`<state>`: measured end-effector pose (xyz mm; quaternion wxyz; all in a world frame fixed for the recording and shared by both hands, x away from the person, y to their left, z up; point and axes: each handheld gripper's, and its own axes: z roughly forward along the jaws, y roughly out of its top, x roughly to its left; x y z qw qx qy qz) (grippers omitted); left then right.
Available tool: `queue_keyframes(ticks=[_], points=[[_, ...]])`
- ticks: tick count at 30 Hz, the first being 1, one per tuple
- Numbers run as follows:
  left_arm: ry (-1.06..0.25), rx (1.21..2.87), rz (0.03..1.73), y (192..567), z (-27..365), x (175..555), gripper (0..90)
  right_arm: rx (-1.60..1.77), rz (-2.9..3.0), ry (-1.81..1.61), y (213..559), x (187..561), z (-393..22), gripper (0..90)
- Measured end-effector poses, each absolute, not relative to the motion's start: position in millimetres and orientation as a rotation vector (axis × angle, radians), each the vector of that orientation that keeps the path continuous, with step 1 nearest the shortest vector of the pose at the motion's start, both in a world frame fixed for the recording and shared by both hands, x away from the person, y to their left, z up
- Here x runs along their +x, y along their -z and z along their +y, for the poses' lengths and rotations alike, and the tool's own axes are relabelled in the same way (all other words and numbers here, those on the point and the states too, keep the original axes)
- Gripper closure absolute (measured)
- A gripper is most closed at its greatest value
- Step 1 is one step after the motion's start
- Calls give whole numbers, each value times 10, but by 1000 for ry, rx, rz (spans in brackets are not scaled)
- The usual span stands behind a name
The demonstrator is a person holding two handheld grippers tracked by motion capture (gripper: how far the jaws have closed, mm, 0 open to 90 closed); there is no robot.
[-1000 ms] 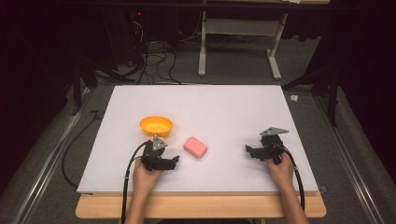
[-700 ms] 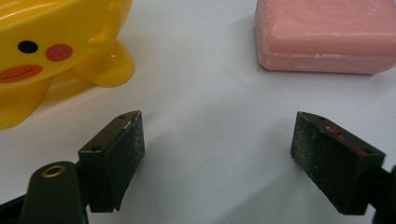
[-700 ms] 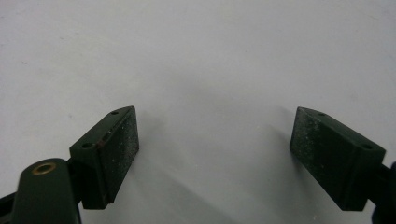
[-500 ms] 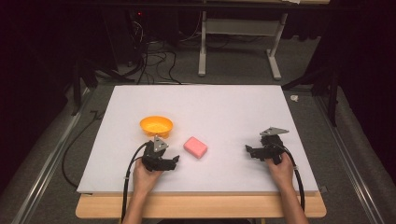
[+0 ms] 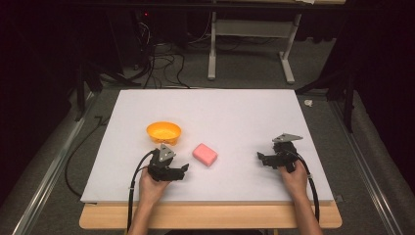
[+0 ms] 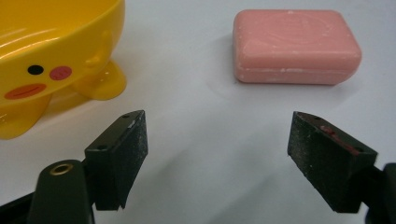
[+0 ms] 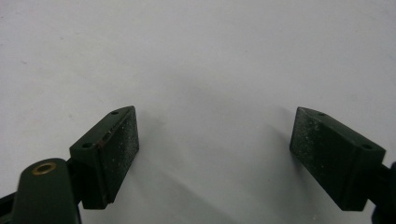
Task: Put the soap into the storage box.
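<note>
- The white board (image 5: 235, 122) is the biggest thing here. It lies flat on a wooden table (image 5: 210, 218), and you can see a strip of wood along the near edge.
- The yellow duck bowl (image 5: 164, 132) comes next. It sits on the left part of the board, standing upright on small feet. In the left gripper view the bowl (image 6: 42, 51) is at the top left, with a duck face on its side — a black eye, a pink cheek and an orange beak.
- The left gripper (image 5: 183, 170) is in the person's left hand (image 5: 149, 186), low on the board. It is just in front of the bowl and points towards the soap. Its claw is released: the two black jaws stand wide apart, with bare white board between them (image 6: 217, 158).
- The right gripper (image 5: 261, 157) is in the right hand (image 5: 293, 176), far off on the right side of the board. Its claw is released too — the jaws are spread wide over plain white board (image 7: 215, 154).
- The pink soap bar (image 5: 205, 154) is the smallest thing. It lies flat on the board, near the bowl and to its right, not touching it. In the left gripper view the soap bar (image 6: 296, 46) is beyond the right jaw, and nothing touches it.
</note>
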<state>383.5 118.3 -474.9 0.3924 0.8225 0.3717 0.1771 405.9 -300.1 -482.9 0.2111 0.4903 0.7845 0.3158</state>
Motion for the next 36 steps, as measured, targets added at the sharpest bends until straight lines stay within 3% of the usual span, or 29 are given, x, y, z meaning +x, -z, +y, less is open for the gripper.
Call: queue_keyframes(ticks=[36], points=[[-403, 2070, 838, 4599, 833, 3721, 182, 1362, 2180, -877, 4829, 4058, -3001, 163]])
